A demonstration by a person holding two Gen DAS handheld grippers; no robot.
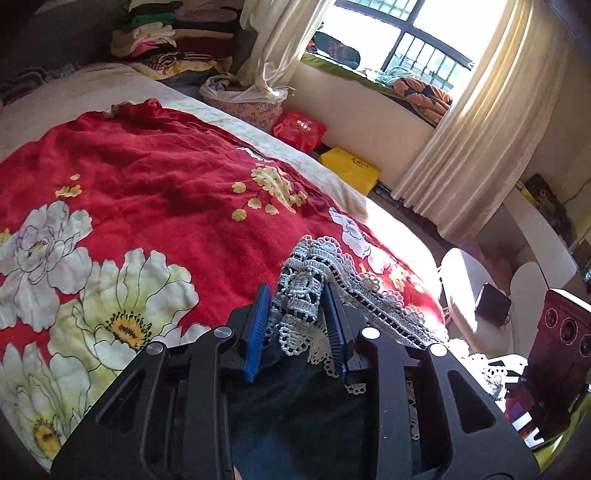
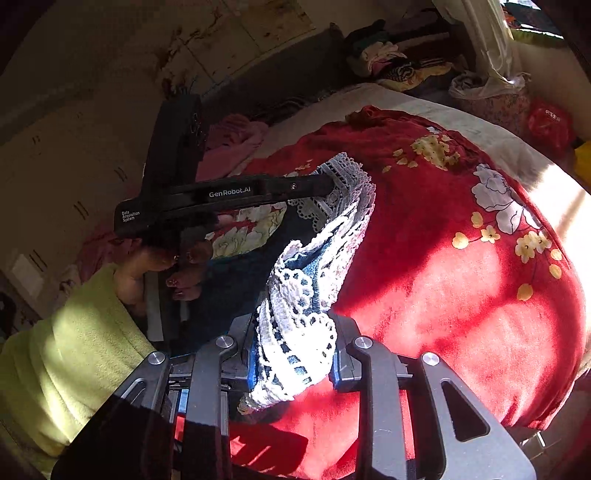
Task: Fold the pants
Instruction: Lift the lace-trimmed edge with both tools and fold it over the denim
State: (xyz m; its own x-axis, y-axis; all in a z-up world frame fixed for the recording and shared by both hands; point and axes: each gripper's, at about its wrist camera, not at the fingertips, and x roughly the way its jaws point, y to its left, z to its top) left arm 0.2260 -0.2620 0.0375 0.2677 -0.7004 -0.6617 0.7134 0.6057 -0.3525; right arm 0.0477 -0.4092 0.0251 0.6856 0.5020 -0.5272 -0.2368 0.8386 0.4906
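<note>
The bed (image 1: 92, 92) is lying under a red flowered blanket (image 1: 155, 192), which is covering most of its top and catching sunlight on the window side. Cream curtains (image 1: 476, 140) are hanging beside the barred window (image 1: 417, 44). A stack of folded clothes (image 1: 177, 33) is sitting beyond the far end of the bed, and a red bag (image 1: 301, 129) and a yellow bag (image 1: 351, 166) are sitting on the floor beside it.

The pants (image 2: 295, 266), dark blue denim trimmed with white lace, are hanging raised above the blanket, stretched between my two grippers and not lying flat. My left gripper (image 1: 299, 317) is gripping the lace edge of the pants, its blue pads (image 1: 258, 321) pressing bunched fabric from both sides. My right gripper (image 2: 293, 354) is gripping another lace-trimmed fold of the pants, with the cloth filling the gap between the fingers and spilling out below them. In the right wrist view my left hand (image 2: 162, 269), in a yellow-green sleeve (image 2: 66, 350), is wrapping around the left gripper's handle.
</note>
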